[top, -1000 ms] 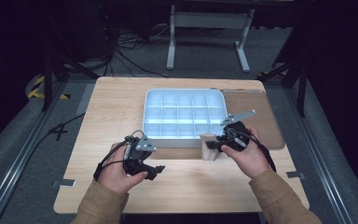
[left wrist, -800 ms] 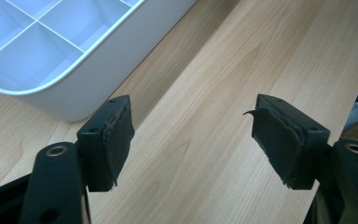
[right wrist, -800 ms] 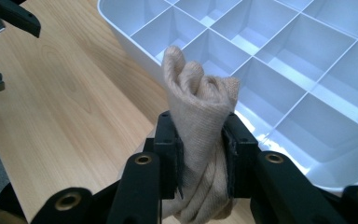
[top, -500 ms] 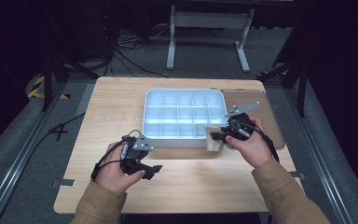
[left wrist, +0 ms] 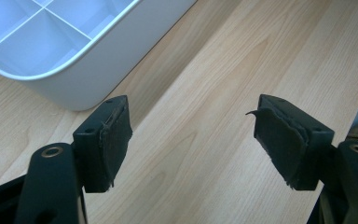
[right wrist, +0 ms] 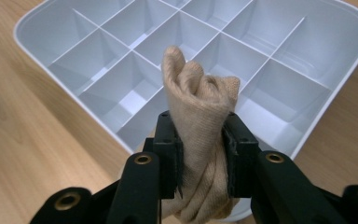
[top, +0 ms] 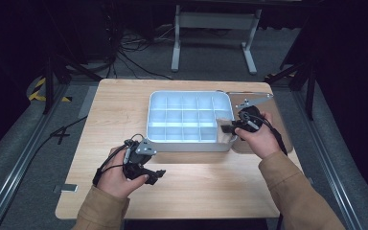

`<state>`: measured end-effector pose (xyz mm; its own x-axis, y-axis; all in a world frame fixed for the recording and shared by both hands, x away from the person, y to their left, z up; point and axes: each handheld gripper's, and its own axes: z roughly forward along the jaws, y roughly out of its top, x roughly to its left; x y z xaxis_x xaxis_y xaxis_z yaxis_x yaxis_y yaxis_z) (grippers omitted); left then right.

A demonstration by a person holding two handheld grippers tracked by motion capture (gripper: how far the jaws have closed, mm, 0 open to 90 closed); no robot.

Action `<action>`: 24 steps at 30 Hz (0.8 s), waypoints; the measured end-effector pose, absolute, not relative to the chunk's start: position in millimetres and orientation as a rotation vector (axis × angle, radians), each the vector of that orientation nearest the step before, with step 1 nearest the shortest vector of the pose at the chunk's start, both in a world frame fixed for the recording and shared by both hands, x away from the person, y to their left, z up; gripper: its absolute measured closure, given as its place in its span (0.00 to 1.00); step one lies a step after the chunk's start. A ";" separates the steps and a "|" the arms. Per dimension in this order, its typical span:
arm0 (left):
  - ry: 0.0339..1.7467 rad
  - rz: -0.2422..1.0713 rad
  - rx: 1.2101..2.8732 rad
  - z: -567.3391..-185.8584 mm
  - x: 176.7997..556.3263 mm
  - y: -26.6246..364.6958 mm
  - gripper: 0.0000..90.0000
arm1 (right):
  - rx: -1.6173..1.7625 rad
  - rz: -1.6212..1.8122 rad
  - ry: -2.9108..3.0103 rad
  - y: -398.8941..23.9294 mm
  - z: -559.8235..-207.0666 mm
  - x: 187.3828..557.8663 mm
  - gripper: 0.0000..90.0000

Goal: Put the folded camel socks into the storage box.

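A white divided tray (top: 187, 143) sits in the middle of the wooden table (top: 124, 110), its compartments bare. My right gripper (top: 229, 129) is shut on a bunched beige cloth (top: 225, 133) and holds it over the tray's near right corner. In the right gripper view the beige cloth (right wrist: 200, 107) bulges up between the jaws above the tray (right wrist: 354, 60). My left gripper (top: 157, 173) rests low over the table in front of the tray's near left corner. Its jaws stand wide apart with nothing between them, left gripper (left wrist: 191, 144), and the tray's corner (left wrist: 116, 60) lies just beyond.
A brown mat (top: 280, 120) lies under the right hand, beside the tray. A metal frame stand (top: 211, 28) and cables (top: 124, 52) are on the floor beyond the table's far edge. Bare wood (top: 201, 187) stretches between my hands and the near edge.
My right gripper has carried the beige cloth up and away from the table, from beside the tray to over its near right corner. The left gripper has barely shifted.
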<state>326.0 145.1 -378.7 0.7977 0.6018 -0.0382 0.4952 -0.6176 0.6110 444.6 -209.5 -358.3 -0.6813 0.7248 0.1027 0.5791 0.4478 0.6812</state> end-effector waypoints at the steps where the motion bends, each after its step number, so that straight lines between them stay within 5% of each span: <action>1: 0.810 0.230 2.365 -378.4 326.1 145.6 0.31 | 1.133 1.054 2.487 -210.1 -359.7 447.1 0.79; 24: 0.810 0.213 2.378 -379.5 326.8 145.0 0.31 | 0.988 0.792 2.495 -198.2 -390.4 467.7 0.78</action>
<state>326.8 145.0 -379.5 0.7997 0.5989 -0.0422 0.5005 -0.6263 0.5977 467.7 -198.2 -390.4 -0.6993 0.7069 -0.1066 0.5161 0.6023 0.6090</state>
